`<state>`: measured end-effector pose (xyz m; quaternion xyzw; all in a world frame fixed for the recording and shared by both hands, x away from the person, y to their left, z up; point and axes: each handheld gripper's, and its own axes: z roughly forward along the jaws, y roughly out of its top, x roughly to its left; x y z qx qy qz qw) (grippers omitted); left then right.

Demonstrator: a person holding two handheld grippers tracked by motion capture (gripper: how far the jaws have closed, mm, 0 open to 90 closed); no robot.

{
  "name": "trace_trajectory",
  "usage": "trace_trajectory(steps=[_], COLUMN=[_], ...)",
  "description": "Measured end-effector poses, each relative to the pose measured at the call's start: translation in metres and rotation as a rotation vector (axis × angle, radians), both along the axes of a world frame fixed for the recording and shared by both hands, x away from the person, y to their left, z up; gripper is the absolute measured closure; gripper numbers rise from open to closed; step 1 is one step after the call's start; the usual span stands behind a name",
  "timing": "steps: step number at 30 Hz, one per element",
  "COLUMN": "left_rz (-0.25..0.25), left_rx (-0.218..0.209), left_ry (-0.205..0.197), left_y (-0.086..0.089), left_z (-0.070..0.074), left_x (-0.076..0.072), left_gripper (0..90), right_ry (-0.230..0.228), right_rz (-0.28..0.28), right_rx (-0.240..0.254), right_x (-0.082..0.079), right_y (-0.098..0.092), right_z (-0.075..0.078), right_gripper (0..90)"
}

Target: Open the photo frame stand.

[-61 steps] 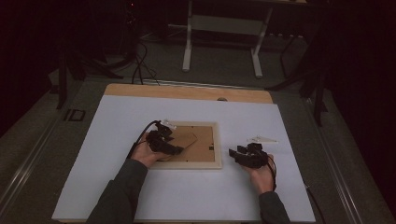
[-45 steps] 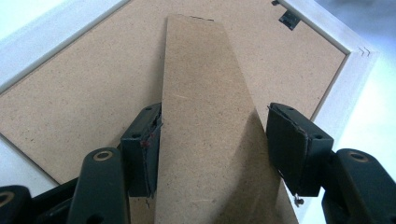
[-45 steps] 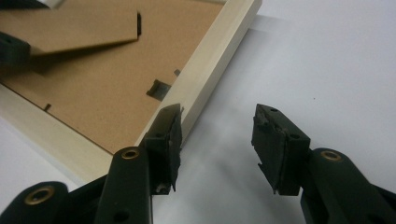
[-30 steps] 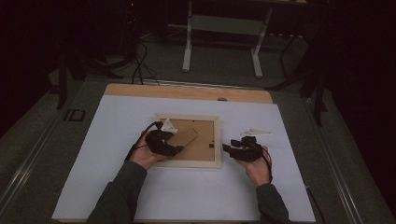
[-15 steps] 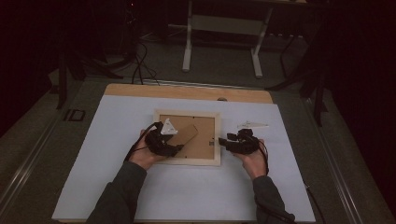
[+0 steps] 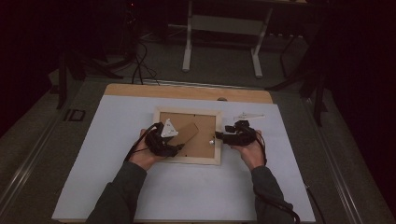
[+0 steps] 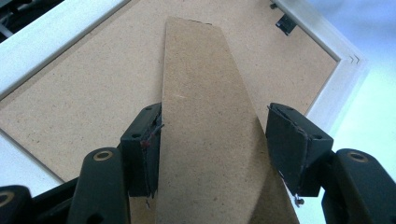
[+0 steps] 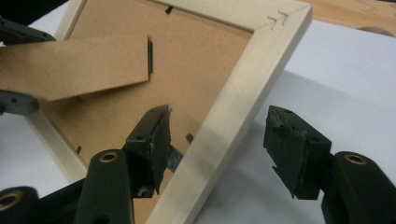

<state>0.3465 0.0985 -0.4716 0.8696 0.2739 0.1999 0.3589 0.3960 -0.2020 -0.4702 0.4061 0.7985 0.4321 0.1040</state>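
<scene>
A pale wooden picture frame (image 6: 187, 159) lies face down on the white table top, brown backing board (image 8: 196, 70) up. Its cardboard stand (image 6: 190, 132) is lifted off the board. My left gripper (image 6: 176, 144) is shut on that stand (image 7: 205, 93), one pad on each long edge (image 7: 210, 149). My right gripper (image 6: 216, 138) straddles the frame's right rail (image 8: 243, 88). Its jaws have just been opening and stand open (image 8: 217, 144). The left pad (image 8: 152, 140) hangs over the board by a small metal tab, and the right pad (image 8: 292, 149) hangs over the table.
A small white object (image 6: 247, 115) lies on the white sheet (image 6: 116, 177) just behind my right gripper. A strip of bare wood (image 6: 187, 92) runs along the table's far edge. Beyond it are a stand's legs and cables on a dark floor.
My right gripper has moved left from the open table onto the frame's right rail. The frame has shifted slightly away from me. My left gripper has stayed on the stand.
</scene>
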Motion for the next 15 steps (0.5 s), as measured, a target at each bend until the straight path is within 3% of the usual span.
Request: trace_trajectory(steps=[6, 13, 15], left_rz=[-0.004, -0.010, -0.013], left_rx=[0.007, 0.015, 0.014], left_ry=[-0.020, -0.033, -0.041], left_y=[-0.001, -0.001, -0.002], left_z=[0.001, 0.003, 0.003], left_x=[-0.003, -0.005, -0.006], left_gripper=[40.2, 40.2, 40.2], right_ry=[0.016, 0.042, 0.065], right_rz=[0.003, -0.004, -0.017], right_rx=[0.006, 0.046, 0.078], right_x=[0.010, 0.020, 0.027], right_y=[0.004, 0.005, 0.002], right_z=[0.001, 0.000, -0.002], right_gripper=[38.4, 39.8, 42.1])
